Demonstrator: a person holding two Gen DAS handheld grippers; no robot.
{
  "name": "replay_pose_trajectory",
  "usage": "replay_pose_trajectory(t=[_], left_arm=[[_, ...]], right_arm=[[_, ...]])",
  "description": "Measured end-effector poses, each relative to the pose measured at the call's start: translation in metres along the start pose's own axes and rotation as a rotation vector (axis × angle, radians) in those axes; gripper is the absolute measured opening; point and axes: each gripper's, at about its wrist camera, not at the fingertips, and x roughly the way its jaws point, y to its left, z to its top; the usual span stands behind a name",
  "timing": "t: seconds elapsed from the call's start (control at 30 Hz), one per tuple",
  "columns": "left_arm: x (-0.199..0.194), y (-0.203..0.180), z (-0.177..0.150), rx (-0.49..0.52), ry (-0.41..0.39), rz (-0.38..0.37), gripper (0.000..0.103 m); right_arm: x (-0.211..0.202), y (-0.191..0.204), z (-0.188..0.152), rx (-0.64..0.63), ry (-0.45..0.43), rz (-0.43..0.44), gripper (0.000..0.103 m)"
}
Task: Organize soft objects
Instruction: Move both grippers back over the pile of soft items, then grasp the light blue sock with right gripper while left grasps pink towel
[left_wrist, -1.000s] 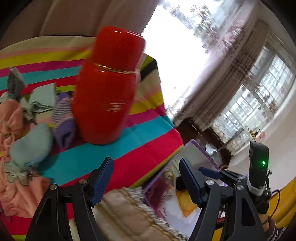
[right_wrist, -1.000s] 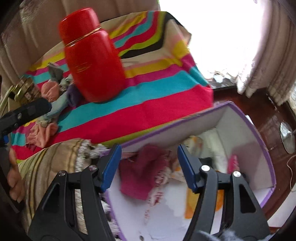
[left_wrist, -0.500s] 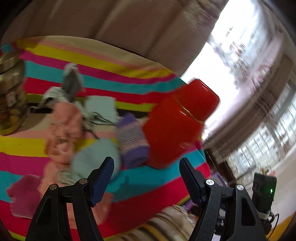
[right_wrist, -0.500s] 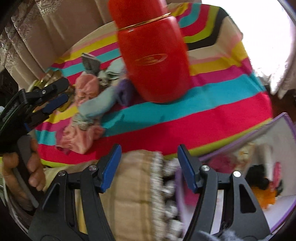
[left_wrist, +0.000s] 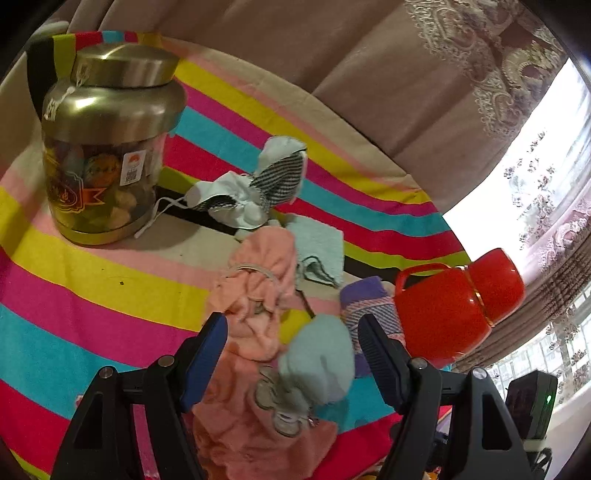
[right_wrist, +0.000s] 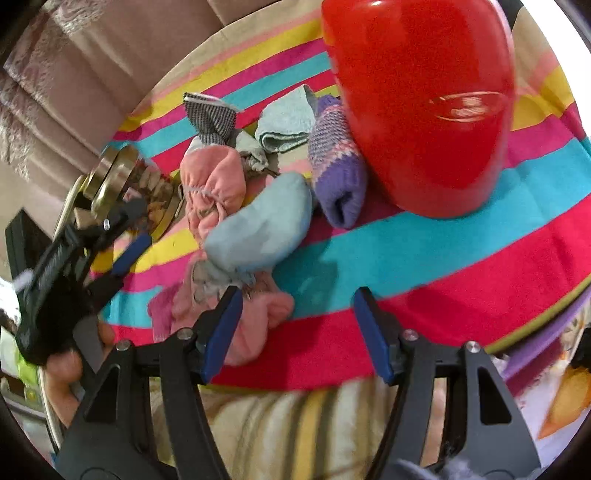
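Observation:
A heap of soft things lies on the striped tablecloth: a light blue sock, pink cloth, a purple knitted sock, a pale blue folded cloth and a grey striped sock. My left gripper is open, its jaws either side of the light blue sock, not touching it that I can see. My right gripper is open and empty over the red and teal stripes, just right of the heap.
A red flask stands right of the heap. A gold-lidded jar stands at the left. A purple-rimmed box sits at the lower right, below the table edge. Curtains hang behind.
Both grippers have swung left from the purple box to the heap of soft things. The left gripper now frames the light blue sock. Both stay open.

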Motion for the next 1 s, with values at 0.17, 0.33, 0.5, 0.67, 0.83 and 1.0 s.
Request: replay_pose_trajectory(t=[0.17, 0.33, 0.5, 0.67, 0.83, 1.0], left_arm=[[0.016, 0.008, 0.004, 0.001, 0.017, 0.013, 0.074], [0.033, 0.013, 0.011, 0.008, 0.027, 0.026, 0.074], [0.049, 0.020, 0.015, 0.003, 0.041, 0.029, 0.074], [0.062, 0.027, 0.019, -0.001, 0.053, 0.036, 0.074], [0.076, 0.027, 0.020, 0.027, 0.074, 0.048, 0.074], [0.088, 0.028, 0.020, 0.052, 0.102, 0.047, 0.052]], right_arm=[[0.018, 0.011, 0.012, 0.021, -0.029, -0.027, 0.066], [0.039, 0.015, 0.021, 0.077, -0.027, -0.021, 0.066], [0.058, 0.020, 0.027, 0.094, -0.021, -0.015, 0.066], [0.070, 0.023, 0.028, 0.089, -0.030, -0.027, 0.066], [0.078, 0.023, 0.032, 0.090, -0.038, -0.032, 0.066], [0.086, 0.026, 0.033, 0.069, -0.030, -0.053, 0.041]])
